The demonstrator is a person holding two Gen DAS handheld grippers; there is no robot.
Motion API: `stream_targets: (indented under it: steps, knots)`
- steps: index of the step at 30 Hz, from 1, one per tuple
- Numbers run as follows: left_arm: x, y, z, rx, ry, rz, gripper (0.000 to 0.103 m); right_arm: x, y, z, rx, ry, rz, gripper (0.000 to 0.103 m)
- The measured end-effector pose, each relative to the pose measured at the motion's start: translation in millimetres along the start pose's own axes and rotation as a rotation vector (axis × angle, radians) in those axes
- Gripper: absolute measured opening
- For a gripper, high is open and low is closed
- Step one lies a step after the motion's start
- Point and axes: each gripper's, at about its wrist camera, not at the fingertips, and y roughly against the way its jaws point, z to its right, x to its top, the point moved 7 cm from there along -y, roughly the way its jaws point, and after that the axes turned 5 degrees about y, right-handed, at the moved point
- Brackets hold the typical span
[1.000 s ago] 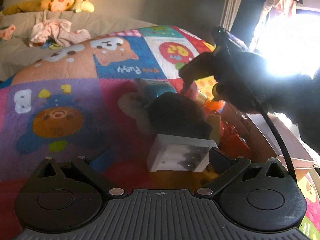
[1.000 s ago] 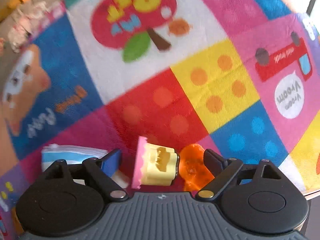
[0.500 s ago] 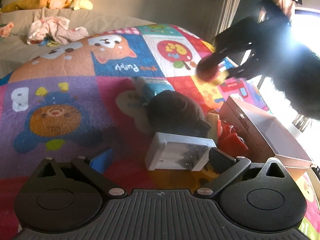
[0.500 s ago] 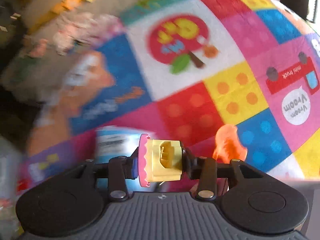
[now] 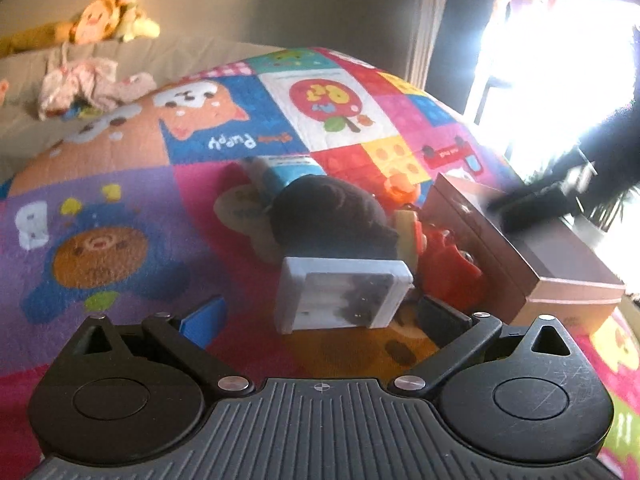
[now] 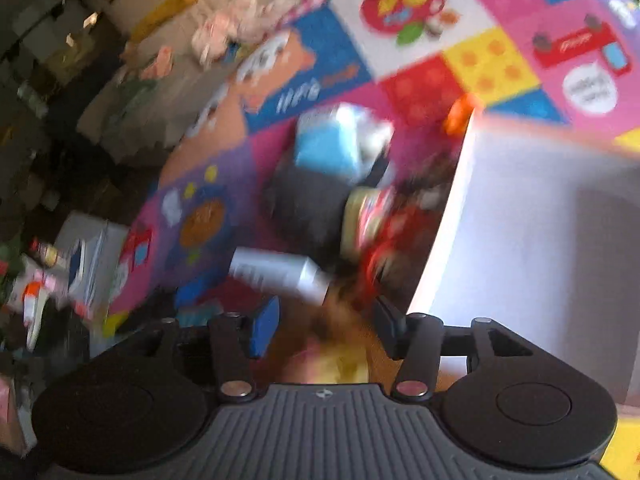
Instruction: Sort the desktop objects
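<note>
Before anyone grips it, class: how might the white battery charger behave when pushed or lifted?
The white battery charger looks like rigid boxy plastic, so probably stiff. Lying flat on the soft play mat, it should slide, not roll. Likely light.

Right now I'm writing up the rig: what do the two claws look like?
Both look alike. The left claw has a dark grey ribbed body, two round black housings, black linkage arms with silver pivot screws, and a small crosshair mark at centre. One fingertip pad is blue, the other black. The right claw matches, though blurred. No sleeves or cables show.
</note>
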Motion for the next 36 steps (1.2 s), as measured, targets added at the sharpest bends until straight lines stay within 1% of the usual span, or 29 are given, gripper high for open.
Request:
stream_targets:
  steps: [2, 4, 5, 6, 8, 10, 13, 14, 15, 16, 17, 18, 20, 22, 25, 26, 27, 29, 31, 32, 33, 34, 36]
  knots:
    - [0, 0, 2, -0.001, -0.014, 0.001, 0.103, 25, 3, 12, -0.04, -0.018, 0.071, 0.054]
    - [0, -2, 1, -0.007, -0.002, -0.008, 0.103, 61, -4, 26, -0.096, -0.021, 0.095, 0.058]
    - [0, -3, -2, -0.011, 0.013, -0.012, 0.103, 78, -11, 34, -0.146, -0.022, 0.101, 0.062]
    - [0, -3, -4, -0.017, 0.028, -0.016, 0.103, 98, -22, 46, -0.208, -0.025, 0.095, 0.064]
    - [1, -4, -9, -0.031, 0.065, -0.024, 0.103, 124, -45, 66, -0.288, -0.03, 0.072, 0.065]
    - [1, -5, -14, -0.044, 0.097, -0.034, 0.103, 146, -74, 88, -0.34, -0.07, 0.025, 0.065]
    - [1, -7, -18, -0.056, 0.126, -0.044, 0.103, 153, -110, 110, -0.399, -0.117, -0.035, 0.066]
    - [1, -6, -19, -0.058, 0.13, -0.044, 0.103, 153, -120, 115, -0.424, -0.123, -0.057, 0.065]
    - [1, -6, -19, -0.061, 0.133, -0.044, 0.103, 152, -129, 119, -0.442, -0.122, -0.08, 0.059]
    - [1, -6, -19, -0.064, 0.134, -0.043, 0.103, 145, -136, 119, -0.452, -0.107, -0.103, 0.046]
    - [1, -6, -19, -0.066, 0.135, -0.042, 0.103, 143, -140, 119, -0.458, -0.093, -0.115, 0.044]
    - [1, -6, -18, -0.066, 0.136, -0.042, 0.103, 142, -139, 117, -0.463, -0.08, -0.105, 0.041]
    - [1, -7, -19, -0.067, 0.141, -0.045, 0.103, 140, -131, 109, -0.464, -0.037, -0.077, 0.041]
    - [2, -8, -20, -0.068, 0.151, -0.048, 0.103, 138, -110, 95, -0.445, -0.011, -0.014, 0.041]
    - [2, -10, -23, -0.071, 0.175, -0.052, 0.103, 131, -59, 63, -0.331, 0.015, 0.09, 0.041]
    - [2, -10, -25, -0.071, 0.183, -0.054, 0.103, 122, -39, 52, -0.289, 0.027, 0.122, 0.041]
    - [2, -10, -26, -0.071, 0.192, -0.055, 0.103, 111, -15, 37, -0.232, 0.044, 0.151, 0.041]
    - [4, -9, -28, -0.069, 0.202, -0.047, 0.103, 83, 20, 20, -0.156, 0.072, 0.177, 0.041]
    - [7, -2, -27, -0.05, 0.192, -0.021, 0.103, 43, 47, 4, -0.098, 0.098, 0.179, 0.041]
    - [8, 3, -25, -0.044, 0.177, -0.011, 0.103, 23, 52, 1, -0.075, 0.106, 0.168, 0.041]
    - [9, 9, -20, -0.051, 0.159, -0.003, 0.103, -3, 57, -2, -0.053, 0.111, 0.151, 0.041]
    - [9, 16, -15, -0.067, 0.143, 0.0, 0.103, -22, 59, -3, -0.04, 0.112, 0.139, 0.041]
    - [7, 29, -1, -0.093, 0.096, -0.009, 0.103, -58, 59, -2, -0.042, 0.117, 0.132, 0.041]
